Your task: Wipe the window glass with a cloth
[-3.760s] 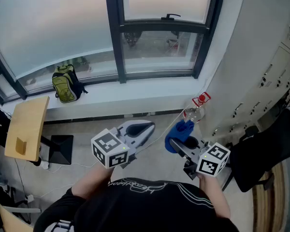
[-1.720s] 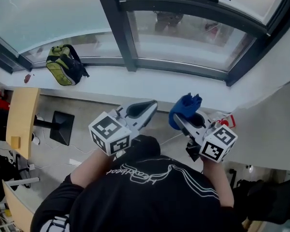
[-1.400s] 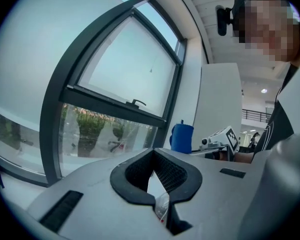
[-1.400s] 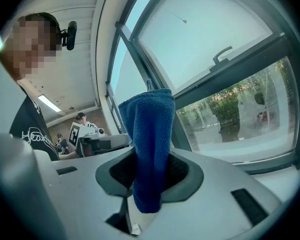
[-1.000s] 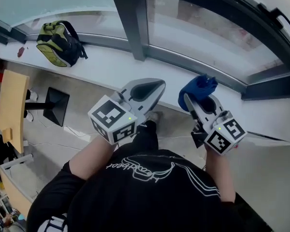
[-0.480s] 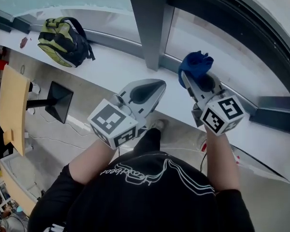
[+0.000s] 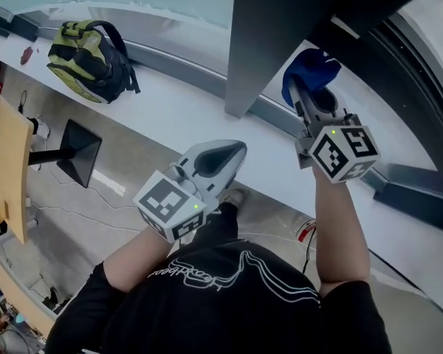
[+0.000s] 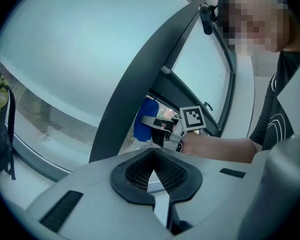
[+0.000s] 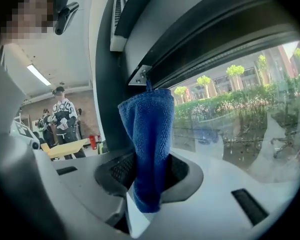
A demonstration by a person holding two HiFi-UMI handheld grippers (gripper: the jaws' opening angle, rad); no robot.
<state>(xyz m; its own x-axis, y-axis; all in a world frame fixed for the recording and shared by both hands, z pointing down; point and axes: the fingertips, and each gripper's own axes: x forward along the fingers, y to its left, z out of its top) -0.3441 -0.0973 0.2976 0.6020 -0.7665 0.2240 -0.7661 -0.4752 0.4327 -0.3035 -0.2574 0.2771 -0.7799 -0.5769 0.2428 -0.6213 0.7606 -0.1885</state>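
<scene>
Between the jaws of the right gripper (image 9: pixel 148 181): a blue terry microfibre cloth (image 9: pixel 149 129), pinched at its lower end, the rest standing up past the jaw tips. The jaws are clamped tight on the fabric. The cloth's top sits just under the dark grey metal window frame (image 9: pixel 190 24), with the clear window glass (image 9: pixel 230 109) just right of the gripper. Contact with the pane: cannot tell. The left gripper (image 8: pixel 152 154) is well apart to the left, jaws pressed together, nothing between them.
</scene>
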